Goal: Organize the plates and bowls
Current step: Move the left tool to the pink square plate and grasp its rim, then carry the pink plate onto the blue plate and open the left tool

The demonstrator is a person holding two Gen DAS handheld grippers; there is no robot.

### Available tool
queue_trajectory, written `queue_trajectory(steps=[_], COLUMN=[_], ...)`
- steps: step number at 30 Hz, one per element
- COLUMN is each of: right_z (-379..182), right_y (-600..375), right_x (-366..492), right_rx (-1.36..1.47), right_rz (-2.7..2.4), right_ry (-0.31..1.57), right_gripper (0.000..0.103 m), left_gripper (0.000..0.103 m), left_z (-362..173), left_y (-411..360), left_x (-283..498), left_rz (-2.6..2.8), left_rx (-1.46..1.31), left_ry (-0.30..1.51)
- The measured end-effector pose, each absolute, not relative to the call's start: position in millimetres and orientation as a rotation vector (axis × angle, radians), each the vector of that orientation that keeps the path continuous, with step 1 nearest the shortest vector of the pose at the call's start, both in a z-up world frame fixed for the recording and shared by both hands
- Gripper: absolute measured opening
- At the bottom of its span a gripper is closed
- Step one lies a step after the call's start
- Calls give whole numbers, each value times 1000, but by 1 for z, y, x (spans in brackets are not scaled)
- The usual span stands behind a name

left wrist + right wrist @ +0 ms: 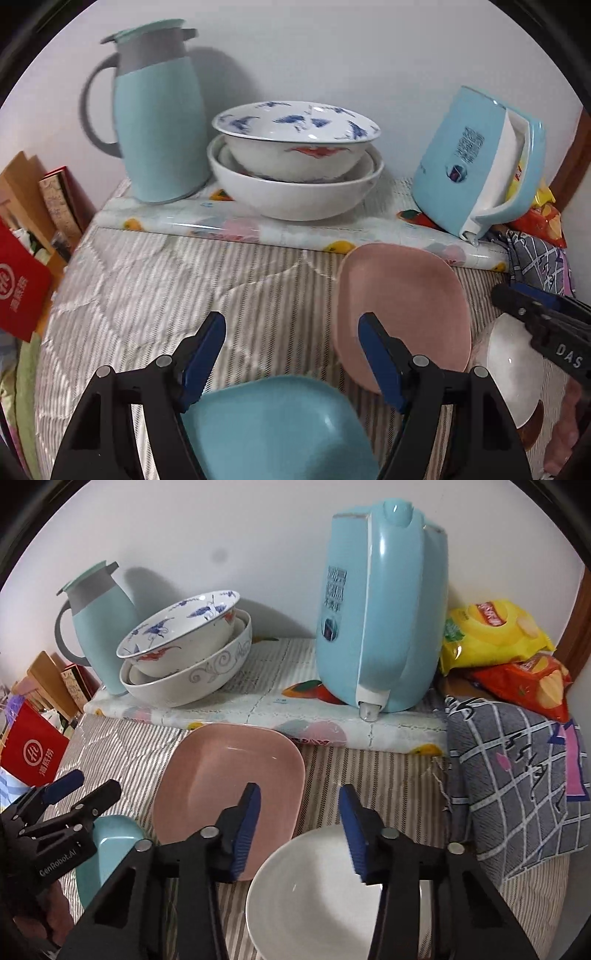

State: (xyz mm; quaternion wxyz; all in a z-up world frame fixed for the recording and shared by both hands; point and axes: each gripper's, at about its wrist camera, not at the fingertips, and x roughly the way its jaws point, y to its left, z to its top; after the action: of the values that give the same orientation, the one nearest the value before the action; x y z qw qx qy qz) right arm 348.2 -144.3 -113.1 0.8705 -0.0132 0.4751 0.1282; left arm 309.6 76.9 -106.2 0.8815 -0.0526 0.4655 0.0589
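A pink square plate (402, 314) (229, 786) lies on the striped cloth. A blue square plate (277, 432) (110, 853) lies near, under my open left gripper (291, 332). A white bowl (310, 897) (513, 369) sits right of the pink plate, below my open right gripper (299, 808), whose right finger is over its rim. Two nested bowls, a blue-flowered one (295, 136) (181, 631) inside a larger white one (295, 192) (192, 675), stand on the raised shelf at the back.
A blue thermos jug (159, 114) (99, 627) stands left of the nested bowls; a blue kettle (476, 162) (380, 609) stands right. Snack bags (498, 635) and a checked grey cloth (517, 782) lie at right. Red boxes (22, 284) sit at left.
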Motion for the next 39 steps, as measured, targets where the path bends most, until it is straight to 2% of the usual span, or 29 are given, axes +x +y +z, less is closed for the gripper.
queue_trajectory(steps=[5, 8, 13, 14, 22, 27, 30, 31, 33, 39], right_z=[-128, -134, -142, -144, -158, -163, -167, -168, -169, -170], right_y=[-140, -138, -134, -133, -127, -123, -121, -121, -122, -125], right_x=[360, 365, 375, 376, 381, 385, 388, 389, 391, 394], right_rx=[-28, -27, -38, -37, -52, -59, -75, -76, -68, -55], right_rz=[276, 284, 285, 285, 278, 277, 271, 266, 258, 246], right_ry=[1032, 1049, 1076, 1083, 1107, 1116, 1116, 1114, 1104, 1078], right_gripper=[39, 35, 24, 24, 20, 20, 13, 7, 4, 4], left_gripper=[66, 55, 47, 43, 34, 18, 10, 10, 9, 7], left_z=[-116, -123, -132, -133, -147, -159, -165, -166, -168, -159], left_y=[68, 65, 64, 63, 56, 56, 54, 53, 52, 54], left_x=[324, 332, 341, 342, 356, 363, 364, 365, 365, 360], left_rz=[95, 82, 69, 68, 43, 31, 18, 21, 18, 3], left_rx=[-94, -88, -94, -95, -92, -112, -115, -113, -111, -131], left_ry=[988, 1002, 1023, 1022, 1048, 1073, 1079, 1077, 1064, 1035])
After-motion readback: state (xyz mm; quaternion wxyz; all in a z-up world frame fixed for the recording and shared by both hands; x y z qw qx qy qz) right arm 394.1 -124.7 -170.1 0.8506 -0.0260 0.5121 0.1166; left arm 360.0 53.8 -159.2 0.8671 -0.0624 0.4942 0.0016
